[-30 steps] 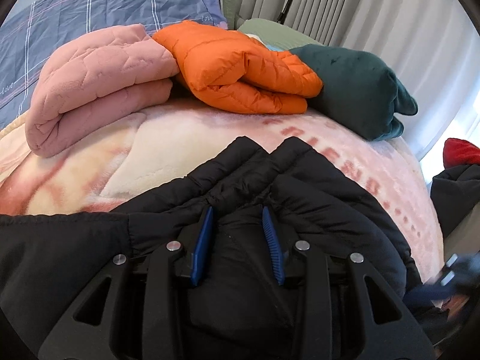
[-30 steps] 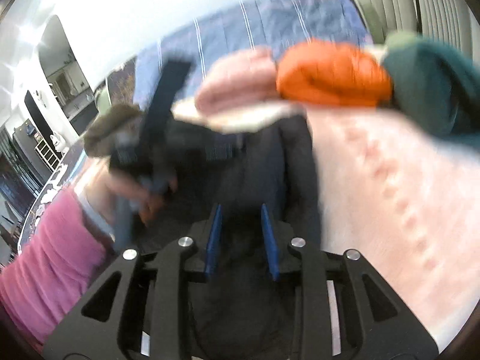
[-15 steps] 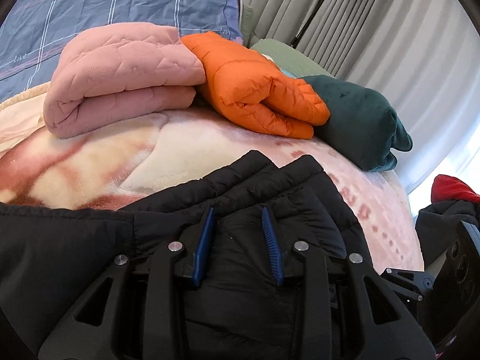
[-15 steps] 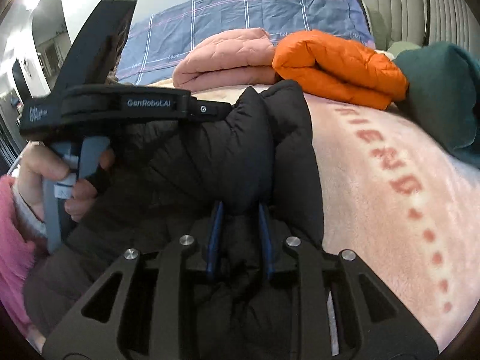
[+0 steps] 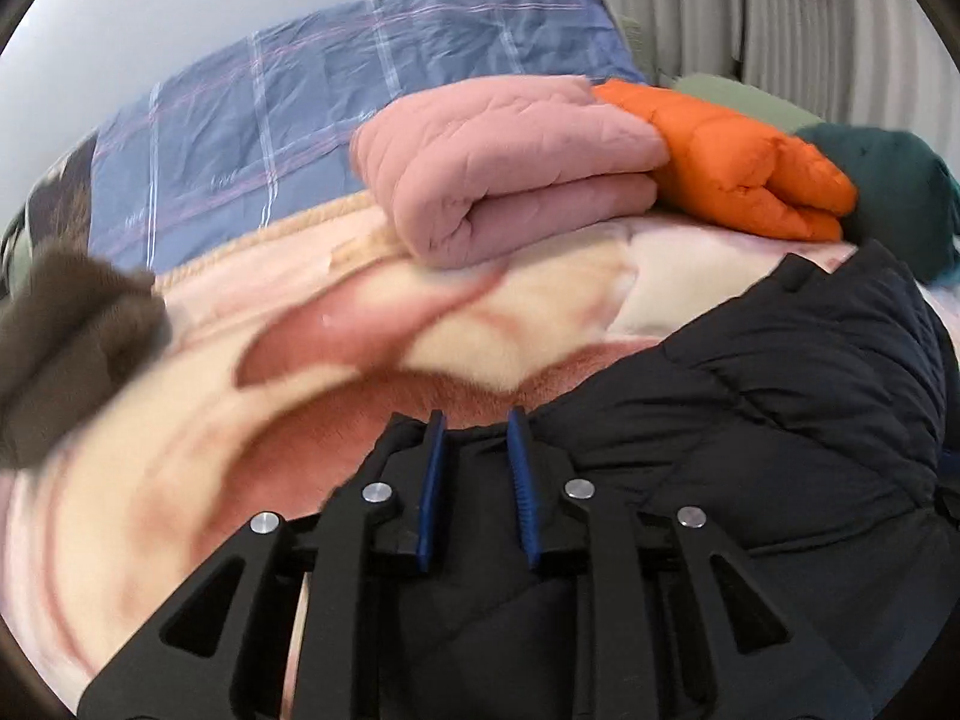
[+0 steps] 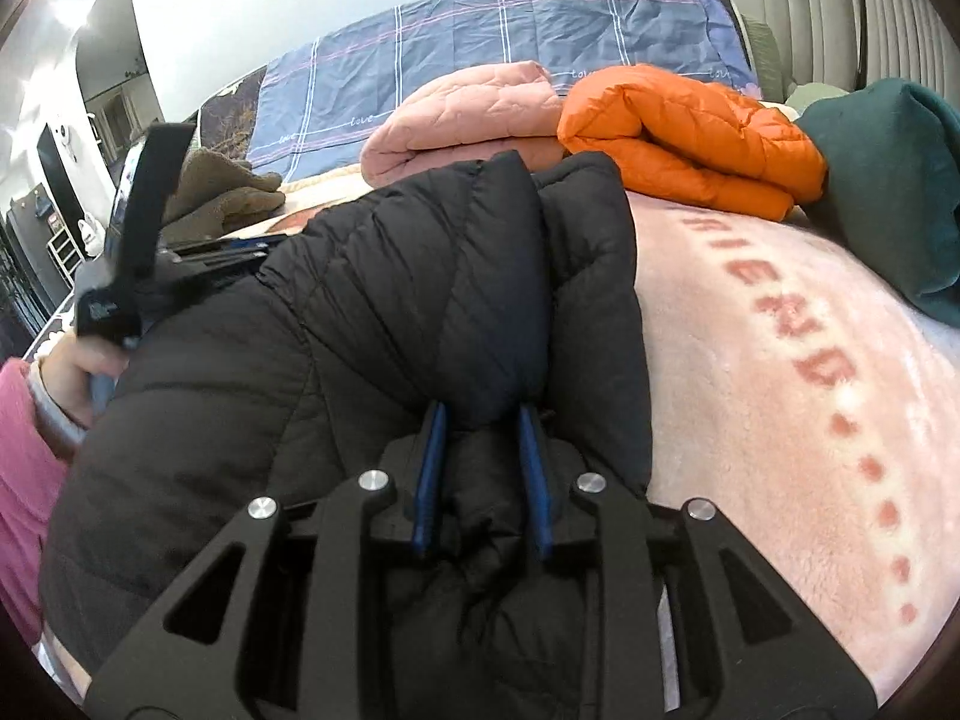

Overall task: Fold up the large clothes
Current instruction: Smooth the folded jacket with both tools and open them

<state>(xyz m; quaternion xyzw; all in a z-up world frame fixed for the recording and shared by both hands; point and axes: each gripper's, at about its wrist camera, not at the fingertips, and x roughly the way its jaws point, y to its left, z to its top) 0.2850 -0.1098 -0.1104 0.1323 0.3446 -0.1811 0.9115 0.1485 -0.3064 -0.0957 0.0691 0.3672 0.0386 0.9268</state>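
Note:
A black puffer jacket (image 6: 372, 312) lies folded on the pink blanket (image 6: 780, 372) of a bed. My right gripper (image 6: 480, 414) is shut on a thick fold of the jacket. My left gripper (image 5: 471, 420) is at the jacket's left edge (image 5: 750, 420), with its blue pads a little apart and black cloth between them. From the right wrist view the left gripper (image 6: 138, 240) sits at the jacket's far left, held by a hand.
Folded pink (image 5: 510, 162), orange (image 5: 738, 168) and dark green (image 5: 894, 192) garments lie in a row at the back of the bed. A brown fleece garment (image 5: 66, 348) lies at the left. A blue plaid pillow (image 5: 330, 114) stands behind.
My left gripper has swung left, so the jacket now lies on its right side and the brown garment has come into view. My right gripper keeps its hold on the fold.

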